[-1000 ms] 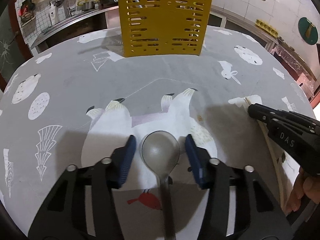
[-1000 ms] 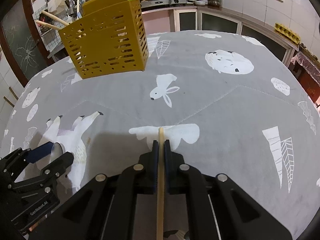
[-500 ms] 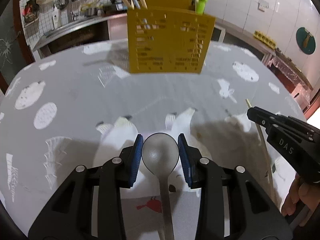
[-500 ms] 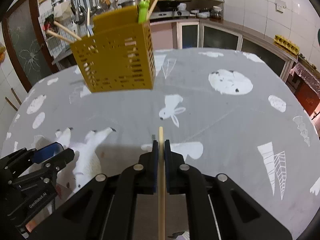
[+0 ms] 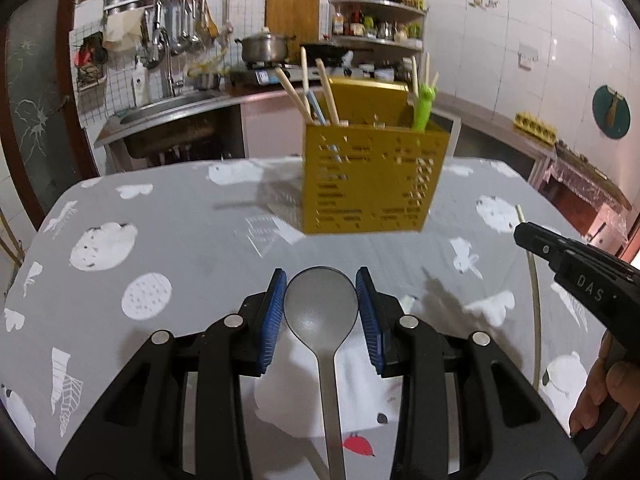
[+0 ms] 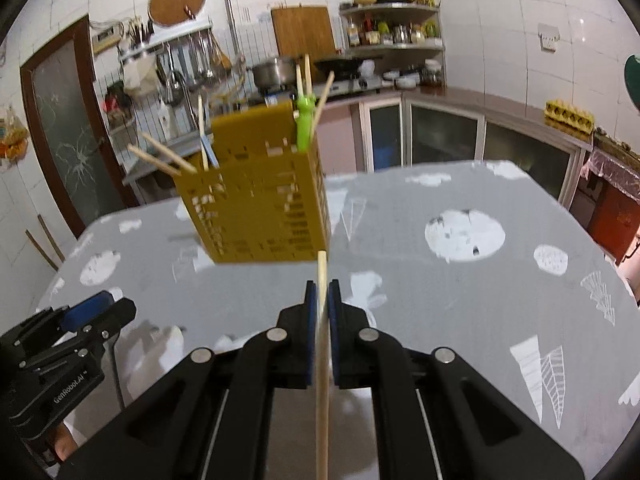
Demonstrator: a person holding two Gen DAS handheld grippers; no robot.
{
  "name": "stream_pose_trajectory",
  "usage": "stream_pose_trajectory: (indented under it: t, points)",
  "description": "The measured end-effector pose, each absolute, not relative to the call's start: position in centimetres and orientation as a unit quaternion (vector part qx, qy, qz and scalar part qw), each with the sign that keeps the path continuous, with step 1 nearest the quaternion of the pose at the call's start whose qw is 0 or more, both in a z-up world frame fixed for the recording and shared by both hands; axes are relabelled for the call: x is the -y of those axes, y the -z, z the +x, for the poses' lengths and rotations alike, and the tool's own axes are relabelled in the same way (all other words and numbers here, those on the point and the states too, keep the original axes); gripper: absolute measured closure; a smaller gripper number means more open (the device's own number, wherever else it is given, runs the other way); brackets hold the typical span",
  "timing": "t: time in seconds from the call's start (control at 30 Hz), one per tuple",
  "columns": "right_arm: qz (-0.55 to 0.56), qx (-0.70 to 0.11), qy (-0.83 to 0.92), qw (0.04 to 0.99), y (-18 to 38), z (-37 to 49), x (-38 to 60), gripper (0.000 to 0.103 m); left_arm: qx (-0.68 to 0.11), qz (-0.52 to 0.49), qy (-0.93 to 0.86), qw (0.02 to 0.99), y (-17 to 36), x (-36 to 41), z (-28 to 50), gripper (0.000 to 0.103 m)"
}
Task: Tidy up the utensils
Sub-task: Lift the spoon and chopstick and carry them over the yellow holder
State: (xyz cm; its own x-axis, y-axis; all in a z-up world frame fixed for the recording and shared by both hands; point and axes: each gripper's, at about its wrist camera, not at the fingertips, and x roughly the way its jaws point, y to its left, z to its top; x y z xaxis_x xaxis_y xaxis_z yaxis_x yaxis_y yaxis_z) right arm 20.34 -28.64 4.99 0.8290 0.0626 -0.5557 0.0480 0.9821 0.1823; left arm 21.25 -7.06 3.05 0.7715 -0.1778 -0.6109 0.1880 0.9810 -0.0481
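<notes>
My left gripper (image 5: 321, 280) is shut on a grey metal spoon (image 5: 320, 309): its blue pads press both sides of the bowl, and the handle runs back under the gripper. My right gripper (image 6: 322, 286) is shut on a pale wooden chopstick (image 6: 321, 360) that pokes forward past the pads. Both are lifted above the table. Ahead stands a yellow perforated utensil holder (image 5: 372, 178) (image 6: 260, 212) with several chopsticks and a green utensil (image 5: 423, 107) in it. The right gripper (image 5: 576, 280) shows at the right edge of the left wrist view, the left gripper (image 6: 68, 344) at the lower left of the right wrist view.
A grey tablecloth (image 5: 180, 240) with white animal prints covers the round table. Behind it run a sink counter (image 5: 172, 108), hanging kitchen tools, a pot on a stove (image 5: 264, 48) and shelves. A person's fingers (image 5: 600, 392) hold the right gripper.
The left gripper's pads closed onto the spoon bowl. Both grippers rose and tilted up with the spoon and chopstick, so the holder and kitchen wall came into fuller view.
</notes>
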Motion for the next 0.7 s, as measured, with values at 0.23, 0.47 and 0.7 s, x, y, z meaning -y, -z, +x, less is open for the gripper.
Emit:
stream_pose_trajectory:
  t: [0.23, 0.47, 0.7]
  points:
    - [0.091, -0.233, -0.002, 0.968, -6.6, 20.3, 28.2, 0.097, -0.297, -0.007, 0.093, 0.95, -3.9, 5.7, 22.0, 0.068]
    - [0.087, -0.187, 0.001, 0.979, -7.6, 20.4, 28.1, 0.097, -0.267, -0.008, 0.091, 0.959, -4.7, 5.4, 22.6, 0.068]
    - [0.076, -0.129, 0.009, 0.989, -8.7, 19.7, 28.2, 0.097, -0.231, -0.007, 0.095, 0.968, -6.0, 5.3, 22.9, 0.068]
